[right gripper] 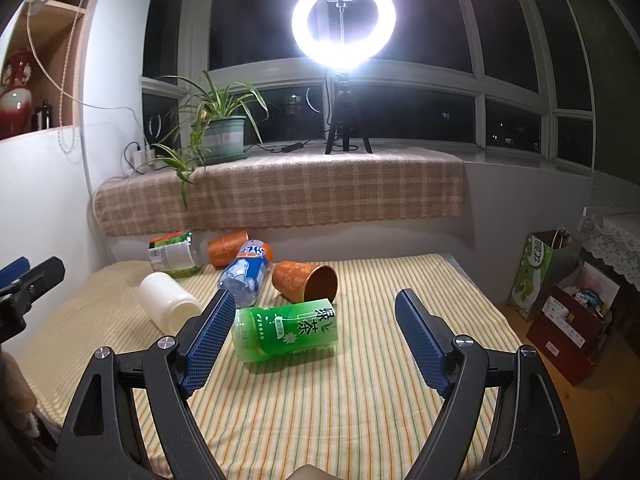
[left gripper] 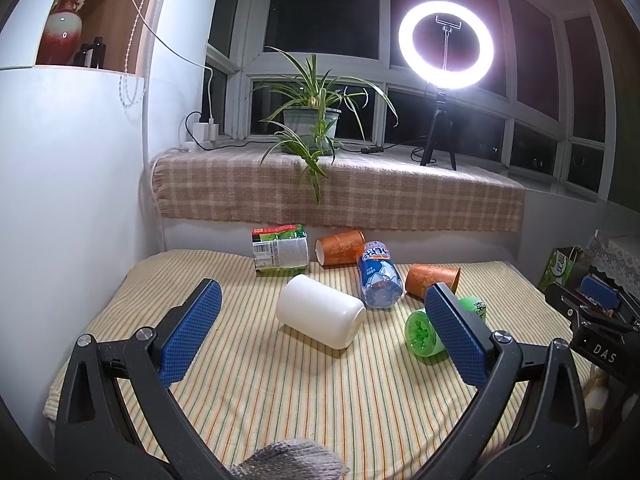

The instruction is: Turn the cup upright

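Six containers lie toppled on the striped cloth table point(left gripper: 260, 380). I hold the left gripper point(left gripper: 322, 330) spread toward the white plastic cup point(left gripper: 320, 311); the right gripper point(right gripper: 316, 336) gapes, unladen, around the green tea cup point(right gripper: 286, 332).

In the left wrist view, the right finger's blue pad point(left gripper: 456, 336) covers part of the green cup point(left gripper: 420, 332) at about four o'clock, and the other gripper point(left gripper: 600, 312) is cut off by the frame edge at three o'clock, so its jaws cannot be judged. In the right wrist view, the far orange cup point(right gripper: 226, 248) at eleven o'clock is partly hidden behind the blue bottle point(right gripper: 246, 272). Print on the label of the carton point(right gripper: 172, 256) is too small to read.
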The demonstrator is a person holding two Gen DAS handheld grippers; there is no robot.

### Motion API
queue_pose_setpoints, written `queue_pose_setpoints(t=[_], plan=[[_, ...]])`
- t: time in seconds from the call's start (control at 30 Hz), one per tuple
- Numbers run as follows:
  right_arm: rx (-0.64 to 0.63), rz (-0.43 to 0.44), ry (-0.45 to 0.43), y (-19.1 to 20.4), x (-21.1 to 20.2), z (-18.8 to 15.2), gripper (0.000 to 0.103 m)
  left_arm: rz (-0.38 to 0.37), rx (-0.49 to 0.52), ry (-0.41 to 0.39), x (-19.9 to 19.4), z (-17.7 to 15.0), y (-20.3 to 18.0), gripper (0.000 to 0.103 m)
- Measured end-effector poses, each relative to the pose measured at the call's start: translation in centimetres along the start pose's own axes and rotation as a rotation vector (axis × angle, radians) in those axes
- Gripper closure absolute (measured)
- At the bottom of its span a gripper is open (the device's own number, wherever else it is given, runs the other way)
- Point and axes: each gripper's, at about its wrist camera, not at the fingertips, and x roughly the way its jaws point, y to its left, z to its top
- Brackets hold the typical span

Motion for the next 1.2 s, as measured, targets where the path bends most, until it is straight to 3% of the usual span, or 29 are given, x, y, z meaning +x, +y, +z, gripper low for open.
queue_pose_setpoints(t=[1.2], plan=[[-0.007,-0.029,0.029,0.3,0.8,-0.4,0.021,-0.011,0.012,0.032,1.2,0.1,-0.4,0.000]])
